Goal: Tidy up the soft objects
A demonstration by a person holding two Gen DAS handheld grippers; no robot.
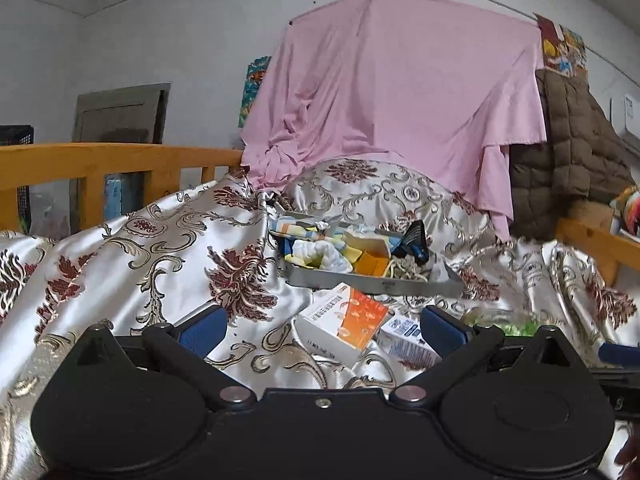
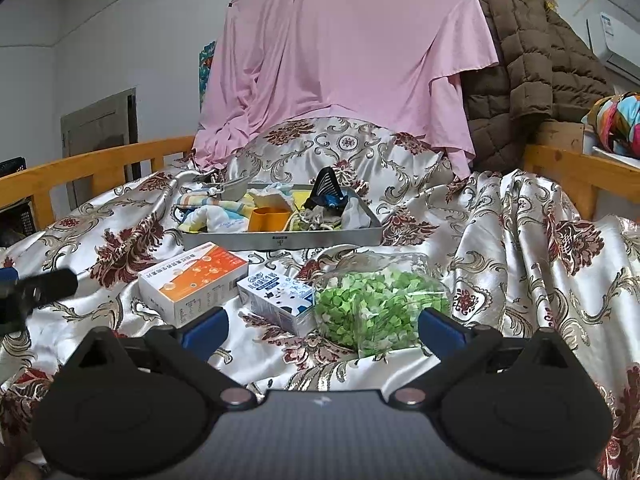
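A grey metal tray (image 1: 376,285) (image 2: 280,239) sits on the satin bedspread, filled with folded cloths, a white towel (image 2: 218,216), an orange box and a black-blue item (image 2: 326,192). In front of it lie an orange-and-white box (image 1: 346,322) (image 2: 192,280), a small blue-and-white carton (image 2: 276,294) and a clear bag of green pieces (image 2: 380,300). My left gripper (image 1: 320,330) is open and empty, just before the orange box. My right gripper (image 2: 322,330) is open and empty, close to the carton and green bag.
A pink sheet (image 2: 340,60) hangs behind the bed, a brown quilted jacket (image 2: 532,68) to its right. Wooden bed rails (image 1: 100,160) (image 2: 580,168) run on both sides. The left gripper's body (image 2: 36,286) shows at the right wrist view's left edge.
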